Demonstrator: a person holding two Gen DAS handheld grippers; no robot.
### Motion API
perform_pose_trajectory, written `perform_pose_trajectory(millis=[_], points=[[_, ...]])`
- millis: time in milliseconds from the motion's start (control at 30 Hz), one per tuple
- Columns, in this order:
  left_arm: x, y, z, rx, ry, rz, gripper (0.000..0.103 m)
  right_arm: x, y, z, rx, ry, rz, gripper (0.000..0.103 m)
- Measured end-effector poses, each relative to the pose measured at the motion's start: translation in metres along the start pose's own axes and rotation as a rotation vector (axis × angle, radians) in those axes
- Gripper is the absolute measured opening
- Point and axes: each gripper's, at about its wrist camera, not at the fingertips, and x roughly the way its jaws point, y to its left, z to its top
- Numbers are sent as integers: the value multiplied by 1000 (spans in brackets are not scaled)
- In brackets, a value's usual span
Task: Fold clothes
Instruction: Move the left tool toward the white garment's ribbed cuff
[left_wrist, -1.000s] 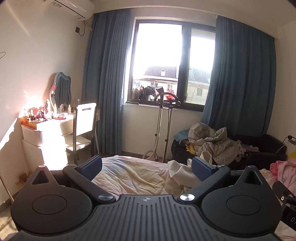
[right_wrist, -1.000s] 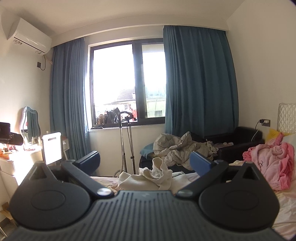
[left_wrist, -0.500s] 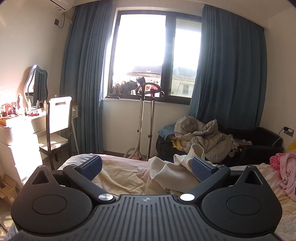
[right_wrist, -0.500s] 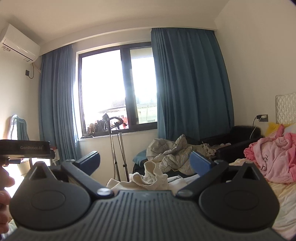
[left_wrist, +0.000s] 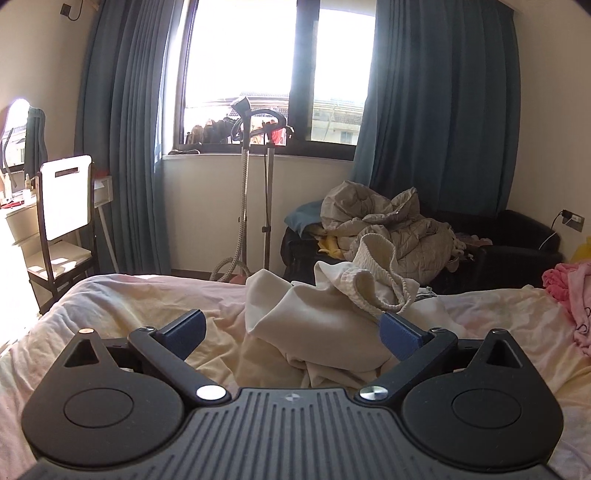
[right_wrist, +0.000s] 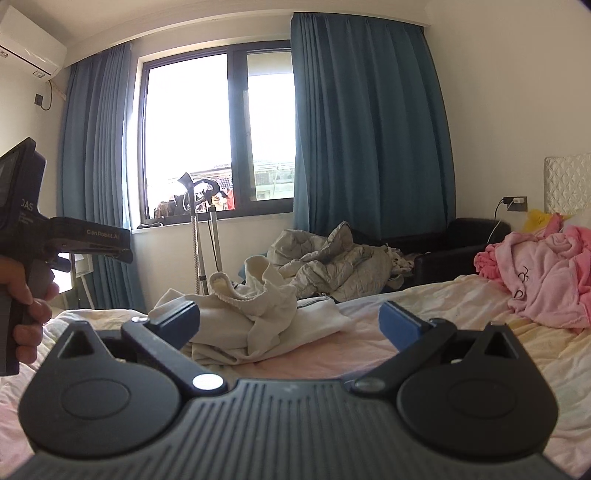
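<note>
A crumpled cream-white garment (left_wrist: 325, 317) with a ribbed cuff and drawstring lies heaped on the bed (left_wrist: 129, 306). My left gripper (left_wrist: 291, 332) is open just short of the heap, its right blue pad close to the cloth. In the right wrist view the same garment (right_wrist: 258, 317) lies ahead and slightly left; my right gripper (right_wrist: 290, 319) is open above the pale pink sheet (right_wrist: 461, 302) with nothing between its fingers. The left gripper's body, held by a hand (right_wrist: 26, 295), shows at the left edge of that view.
A pink robe (right_wrist: 543, 273) is piled at the bed's right end. Beyond the bed stand a garment steamer (left_wrist: 243, 184), a dark sofa (left_wrist: 517, 243) heaped with grey bedding (left_wrist: 388, 225), and a white chair (left_wrist: 62, 206) by a dresser at left.
Both grippers have dropped and come nearer the bed, so the cream garment looms larger. The left gripper has swung right, away from the dresser. Both stay open.
</note>
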Motion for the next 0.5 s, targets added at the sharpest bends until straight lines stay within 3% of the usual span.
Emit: perform_pose_trajectory(millis=[100,333,500], points=[[33,-7,1,-20,22,-15,99,15,-10,-7,12,29,-27,103],[126,-15,3,-172,89,-22,88,48,-32,-23,116,119,-8,103],[190,-40,-8,-98,116,2,73,73,-33,-38,113,171,-2,103]])
